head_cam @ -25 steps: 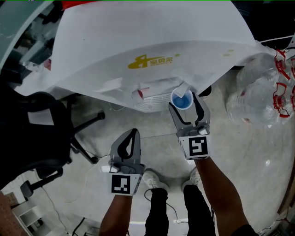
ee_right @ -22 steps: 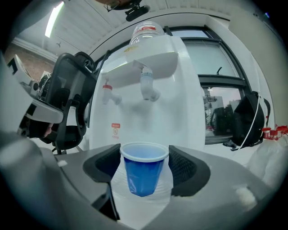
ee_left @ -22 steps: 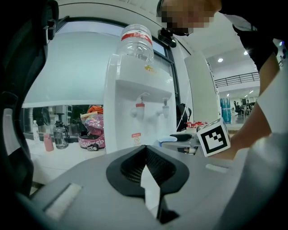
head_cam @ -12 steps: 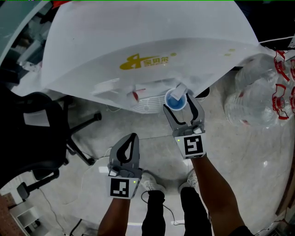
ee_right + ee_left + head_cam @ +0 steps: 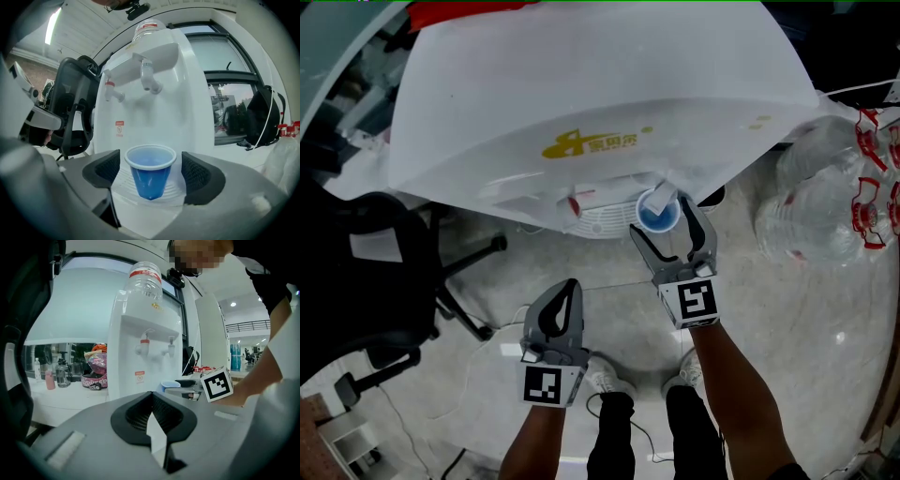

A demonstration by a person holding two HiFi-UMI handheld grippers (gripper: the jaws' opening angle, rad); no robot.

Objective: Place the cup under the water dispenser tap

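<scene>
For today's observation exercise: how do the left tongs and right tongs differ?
The left tongs are shut and empty; the right tongs are opening, with the blue cup standing free between them. The right tongs reach the drip tray; the left tongs hang back. Both carry marker cubes.

Red label (image 5: 119,129) on water dispenser (image 5: 161,89) illegibly small; clear bottles (image 5: 825,192) partly beyond right edge.

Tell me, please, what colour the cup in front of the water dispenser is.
Blue, with a paler rim. The cup shows best in the right gripper view.
</scene>
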